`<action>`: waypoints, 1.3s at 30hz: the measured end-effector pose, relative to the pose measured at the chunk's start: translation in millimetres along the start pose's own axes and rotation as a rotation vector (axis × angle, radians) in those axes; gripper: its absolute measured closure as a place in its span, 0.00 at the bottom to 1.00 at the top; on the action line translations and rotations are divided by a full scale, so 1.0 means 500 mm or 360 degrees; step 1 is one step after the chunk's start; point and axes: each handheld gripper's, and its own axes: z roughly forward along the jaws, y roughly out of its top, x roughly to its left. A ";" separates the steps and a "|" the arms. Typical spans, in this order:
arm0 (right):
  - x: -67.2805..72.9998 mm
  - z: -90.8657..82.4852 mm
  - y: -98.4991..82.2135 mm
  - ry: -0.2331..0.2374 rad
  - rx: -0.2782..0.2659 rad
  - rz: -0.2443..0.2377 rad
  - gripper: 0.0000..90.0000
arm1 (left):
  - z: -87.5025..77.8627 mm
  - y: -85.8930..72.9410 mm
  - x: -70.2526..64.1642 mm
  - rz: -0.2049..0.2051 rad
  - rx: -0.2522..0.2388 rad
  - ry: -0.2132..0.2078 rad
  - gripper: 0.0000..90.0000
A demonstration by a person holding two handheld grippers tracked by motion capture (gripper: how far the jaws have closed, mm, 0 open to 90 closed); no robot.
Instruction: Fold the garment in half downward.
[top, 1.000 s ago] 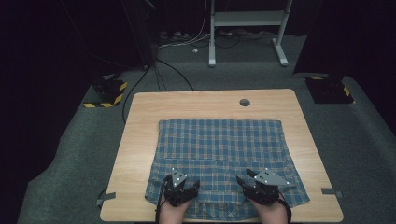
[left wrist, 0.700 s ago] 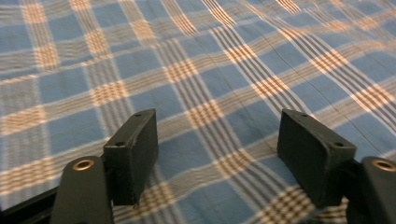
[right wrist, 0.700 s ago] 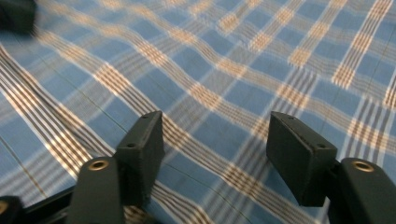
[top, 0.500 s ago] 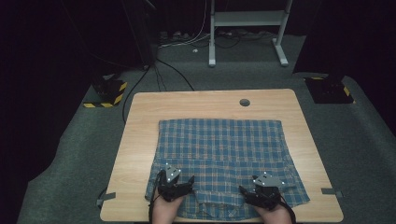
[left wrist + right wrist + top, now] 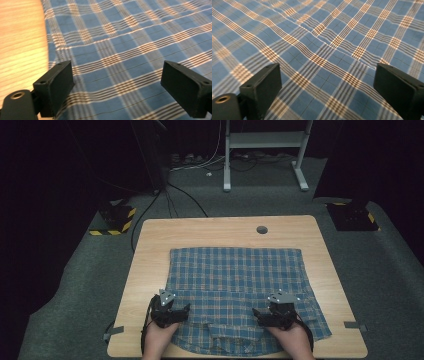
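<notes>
Both the left gripper [image 5: 176, 311] and right gripper [image 5: 270, 314], jaws just opened and empty, have released the folded plaid shirt [image 5: 235, 280] lying flat on the wooden table [image 5: 150, 250], so the next fold seems to need a fresh grasp.

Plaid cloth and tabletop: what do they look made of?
Cloth: looks like thin woven fabric, probably cotton or a blend, matte. Signs: blue check with tan and white stripes, and soft creases and a fold line in the right gripper view.
Table: wood or wood-look laminate, smooth light finish. Signs: straight grain lines in the left gripper view and a round hole near the far edge. Solid or veneer, can't tell.
</notes>
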 end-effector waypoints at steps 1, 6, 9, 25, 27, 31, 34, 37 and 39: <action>0.001 0.008 0.001 -0.0017 0.0020 -0.0007 0.05 | 0.004 -0.002 0.003 -0.0008 0.0030 -0.0012 0.11; -0.003 0.036 -0.007 -0.0024 0.0126 0.0015 0.03 | 0.014 -0.001 -0.006 0.0046 0.0068 0.0018 0.06; -0.007 0.035 -0.016 -0.0007 0.0128 0.0003 0.02 | 0.016 0.002 -0.008 0.0052 0.0081 0.0012 0.05; -0.067 -0.021 -0.061 -0.0036 0.0157 0.0033 0.02 | 0.034 0.020 -0.086 0.0125 0.0101 -0.0086 0.05; -0.076 -0.027 -0.065 -0.0040 0.0166 0.0040 0.03 | 0.038 0.024 -0.099 0.0140 0.0106 -0.0099 0.05; -0.096 -0.039 -0.075 -0.0049 0.0168 0.0048 0.02 | 0.045 0.030 -0.123 0.0165 0.0100 -0.0126 0.05; -0.108 -0.047 -0.082 -0.0060 0.0168 0.0054 0.02 | 0.049 0.033 -0.139 0.0178 0.0097 -0.0138 0.05; -0.119 -0.055 -0.089 -0.0069 0.0167 0.0065 0.02 | 0.054 0.037 -0.154 0.0193 0.0096 -0.0156 0.04; -0.125 -0.059 -0.094 -0.0076 0.0165 0.0071 0.02 | 0.056 0.039 -0.162 0.0192 0.0091 -0.0163 0.04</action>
